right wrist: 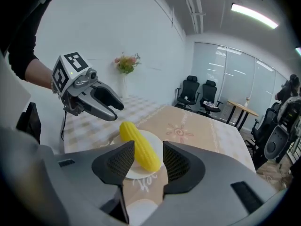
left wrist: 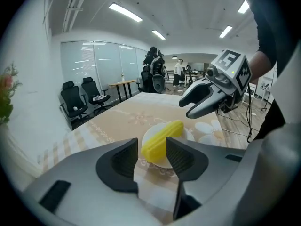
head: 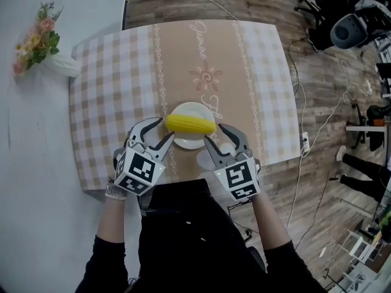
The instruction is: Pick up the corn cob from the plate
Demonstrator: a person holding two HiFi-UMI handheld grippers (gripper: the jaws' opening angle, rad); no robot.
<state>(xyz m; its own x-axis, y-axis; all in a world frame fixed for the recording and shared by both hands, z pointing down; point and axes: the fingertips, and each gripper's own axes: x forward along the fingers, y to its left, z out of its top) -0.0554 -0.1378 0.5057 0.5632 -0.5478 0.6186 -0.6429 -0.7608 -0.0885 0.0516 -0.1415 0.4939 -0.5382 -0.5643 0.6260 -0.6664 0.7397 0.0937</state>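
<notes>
Right now a person stands at the near edge of a bench (head: pixel 110 102) covered with a checked and patterned cloth, holding a two-jaw gripper in each hand. A yellow corn cob (head: pixel 190 124) lies on its side across a small white plate (head: pixel 185 141) near that edge, directly in front of them.

The left gripper (head: pixel 167 129) sits just beside the cob's left end and the right gripper (head: pixel 214 133) just beside its right end, both angled downward. Each gripper's jaws stand apart and hold nothing. In each gripper view the cob shows through the gap ahead of the jaws, not touching the pads.

The cob looks smooth and evenly coloured, more like a moulded model than real food, so it is probably light and stiff. Its round, slightly tapered body could roll on the plate or slide out of a shallow pinch. The best hold seems to be across the thick middle, or one end pinched square on, with the pads squeezing across its width. The light plate may shift if nudged.
</notes>
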